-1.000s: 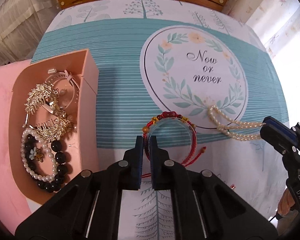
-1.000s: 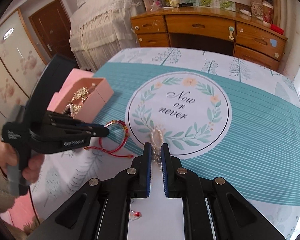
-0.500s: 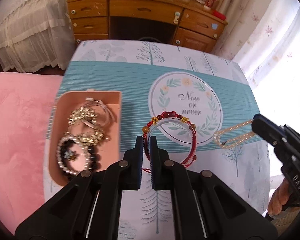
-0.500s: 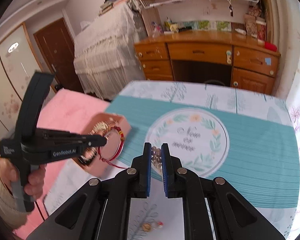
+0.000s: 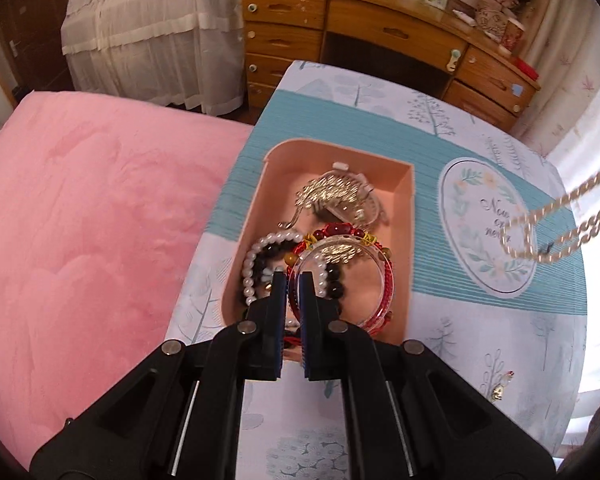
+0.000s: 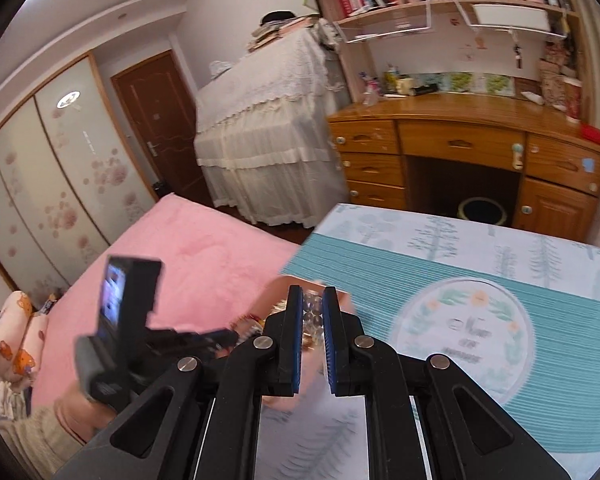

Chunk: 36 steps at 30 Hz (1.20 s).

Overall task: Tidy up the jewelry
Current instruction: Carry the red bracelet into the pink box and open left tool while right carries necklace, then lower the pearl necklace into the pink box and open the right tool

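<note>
Hanging over the pink tray (image 5: 406, 216), left tool (image 5: 293, 280) pinches the clear bangle (image 5: 380, 264) and red cord bracelet (image 5: 388, 280) by the near rim — rigid, slick; right tool (image 6: 312, 308) clamps the limp pearl strand (image 6: 312, 312) — light.

Table under a teal leaf-print cloth (image 5: 480, 300), pink tray (image 5: 411, 200) on it, small charm (image 5: 500, 390) near its edge

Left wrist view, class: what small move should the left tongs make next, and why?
Probably open and release. The left tongs are shut on the clear bangle wrapped with red cord and beads, which hangs over the pink rectangular plastic tray, above the jewelry already inside.
</note>
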{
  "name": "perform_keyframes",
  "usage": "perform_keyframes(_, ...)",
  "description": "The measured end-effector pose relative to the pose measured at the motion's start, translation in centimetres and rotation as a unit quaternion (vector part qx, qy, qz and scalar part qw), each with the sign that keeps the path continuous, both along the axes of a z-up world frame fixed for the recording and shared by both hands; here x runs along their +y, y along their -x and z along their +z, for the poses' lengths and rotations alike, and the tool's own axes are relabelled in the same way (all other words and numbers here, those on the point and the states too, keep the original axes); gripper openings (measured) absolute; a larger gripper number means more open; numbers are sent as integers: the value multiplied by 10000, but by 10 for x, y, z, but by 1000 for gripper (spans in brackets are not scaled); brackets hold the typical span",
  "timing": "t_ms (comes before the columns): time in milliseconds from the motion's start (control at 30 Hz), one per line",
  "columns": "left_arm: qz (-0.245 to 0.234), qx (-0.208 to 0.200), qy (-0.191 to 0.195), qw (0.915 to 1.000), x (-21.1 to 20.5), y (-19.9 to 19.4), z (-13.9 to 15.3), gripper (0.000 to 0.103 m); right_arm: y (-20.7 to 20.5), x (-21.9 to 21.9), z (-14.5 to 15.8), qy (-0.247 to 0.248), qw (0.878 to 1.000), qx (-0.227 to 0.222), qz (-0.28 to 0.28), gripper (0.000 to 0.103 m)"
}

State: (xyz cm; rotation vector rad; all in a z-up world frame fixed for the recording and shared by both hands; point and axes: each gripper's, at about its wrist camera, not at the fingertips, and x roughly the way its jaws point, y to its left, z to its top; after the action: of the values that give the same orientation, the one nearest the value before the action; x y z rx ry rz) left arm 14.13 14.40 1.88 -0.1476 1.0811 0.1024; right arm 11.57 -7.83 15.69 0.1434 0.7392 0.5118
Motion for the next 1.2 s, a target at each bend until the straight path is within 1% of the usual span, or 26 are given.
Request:
perform_keyframes(167,136,29,7,9999,4,-2,-14,4,-8,40,-4,-69,9996,61,284,9)
perform_keyframes(300,228,44,34,9997,5,-6,-23,4,-13,69,-16,-56,9985,211,499,9)
perform_keyframes(467,296,161,109,9994,9,-7,-31,5,-22,92,-35,29,9973,459,579,9)
perform_keyframes(567,326,185,169,9992,9,-4,-33,10,-27,102,-47,74,9964,569,623,9)
perform_keyframes(600,321,177,192,9991,8,-2,-34,12,-29,101,-50,65,9960,612,645,9)
perform_keyframes(633,310,162,225,9991,7,0,-34,16,-31,103,-54,82,9957,641,661,9)
perform_keyframes(700,320,133,249,9991,6,3,-33,27,-33,109,-62,163,9955,658,662,10)
perform_keyframes(733,333,99,238,9991,5,6,-32,36,-36,110,-66,192,9953,687,655,12)
perform_keyframes(767,342,68,231,9991,4,9,-31,42,-37,111,-69,206,9950,729,650,15)
perform_keyframes(867,366,-18,213,9991,4,18,-27,43,-35,111,-76,242,9948,786,594,21)
perform_keyframes(1033,371,-66,263,9989,3,34,-23,43,-19,98,-89,422,9947,774,521,21)
perform_keyframes(1200,202,-63,233,9995,-8,51,-25,43,-4,76,-105,618,9926,999,303,21)
